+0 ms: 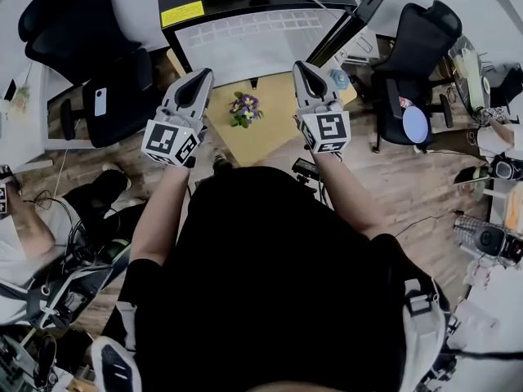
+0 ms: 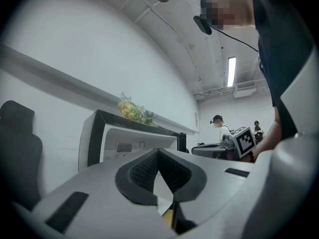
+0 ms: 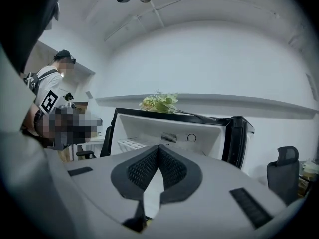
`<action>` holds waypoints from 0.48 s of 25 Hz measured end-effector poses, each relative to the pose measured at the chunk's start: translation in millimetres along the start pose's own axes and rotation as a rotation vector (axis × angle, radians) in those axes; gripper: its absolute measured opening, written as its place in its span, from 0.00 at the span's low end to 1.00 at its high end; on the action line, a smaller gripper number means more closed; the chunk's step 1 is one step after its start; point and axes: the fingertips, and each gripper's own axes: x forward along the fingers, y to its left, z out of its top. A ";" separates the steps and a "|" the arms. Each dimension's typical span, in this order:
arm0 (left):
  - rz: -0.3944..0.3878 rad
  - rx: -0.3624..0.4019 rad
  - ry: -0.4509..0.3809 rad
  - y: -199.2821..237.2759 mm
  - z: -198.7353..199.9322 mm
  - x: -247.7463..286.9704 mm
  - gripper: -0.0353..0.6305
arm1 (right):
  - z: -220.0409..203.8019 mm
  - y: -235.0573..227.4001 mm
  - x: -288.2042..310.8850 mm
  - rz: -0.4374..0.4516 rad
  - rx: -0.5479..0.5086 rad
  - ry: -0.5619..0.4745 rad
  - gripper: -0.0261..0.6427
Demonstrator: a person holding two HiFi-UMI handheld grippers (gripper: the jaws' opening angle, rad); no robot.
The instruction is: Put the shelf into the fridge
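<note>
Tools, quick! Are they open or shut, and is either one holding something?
Left tool: shut, holding nothing.
Right tool: shut, holding nothing.

Head overhead, others low, seemingly facing fridge (image 3: 209,133)

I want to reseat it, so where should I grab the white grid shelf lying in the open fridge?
Take the shelf by its front edge, coming straight in through the open front of the fridge. It lies flat inside, with walls and back closing off its other sides, so probably only that edge is reachable; its thin bars should suit a pinch.
</note>
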 end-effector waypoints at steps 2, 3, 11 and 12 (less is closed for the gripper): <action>-0.001 0.000 -0.001 -1.8 0.7 1.2 0.08 | 0.7 -2.9 -2.3 -0.007 -0.002 -0.003 0.06; -0.002 0.002 -0.001 -2.5 1.0 1.5 0.08 | 0.6 -3.9 -3.2 -0.010 -0.003 -0.003 0.06; -0.002 0.006 0.001 -5.9 1.0 2.5 0.08 | 0.0 -2.8 -4.6 -0.006 0.001 -0.002 0.06; -0.002 0.005 0.001 -6.2 1.0 2.8 0.08 | -1.2 -4.1 -4.8 -0.007 0.001 -0.001 0.06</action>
